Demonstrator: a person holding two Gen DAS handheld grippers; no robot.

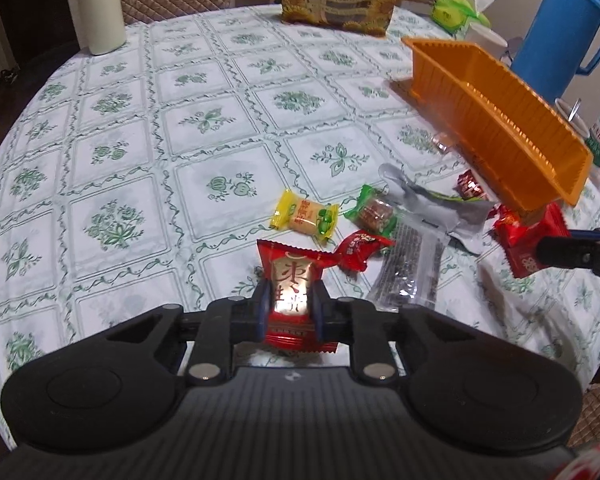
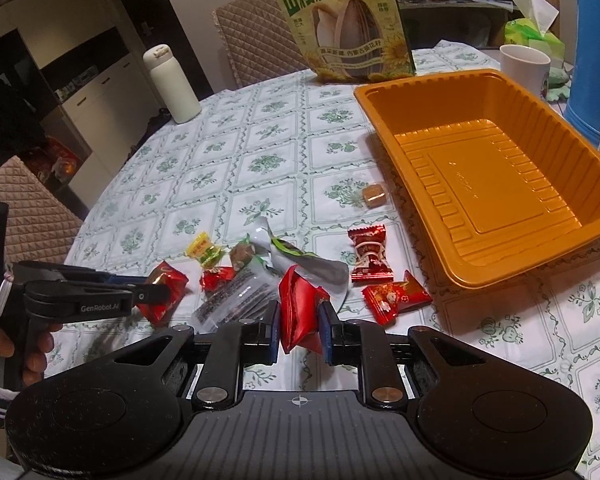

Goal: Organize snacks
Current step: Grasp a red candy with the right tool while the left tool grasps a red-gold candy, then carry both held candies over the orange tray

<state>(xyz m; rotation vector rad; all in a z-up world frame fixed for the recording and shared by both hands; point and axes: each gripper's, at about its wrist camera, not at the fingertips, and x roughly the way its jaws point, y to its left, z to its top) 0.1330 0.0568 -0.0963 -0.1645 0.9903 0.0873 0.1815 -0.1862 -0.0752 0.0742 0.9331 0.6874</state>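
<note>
My left gripper (image 1: 290, 300) is shut on a red snack packet with a gold label (image 1: 288, 264), just above the tablecloth. In the right wrist view the same left gripper (image 2: 158, 291) comes in from the left with that packet (image 2: 176, 280). My right gripper (image 2: 299, 320) is shut on a folded red packet (image 2: 300, 300). It shows at the right edge of the left wrist view as the right gripper (image 1: 540, 254) on that packet (image 1: 516, 236). An empty orange tray (image 2: 384, 120) lies ahead to the right. Loose snacks lie between us: a yellow candy (image 1: 304, 218), a green packet (image 1: 370, 212) and red candies (image 2: 370, 256).
A sunflower seed bag (image 2: 344, 20) stands at the table's far side, with a white bottle (image 2: 172, 84) to its left. A white mug (image 2: 524, 68) and a blue thermos (image 1: 560, 32) stand behind the tray. A silver wrapper (image 1: 432, 204), a clear packet (image 1: 408, 276) and a caramel (image 2: 374, 194) lie nearby.
</note>
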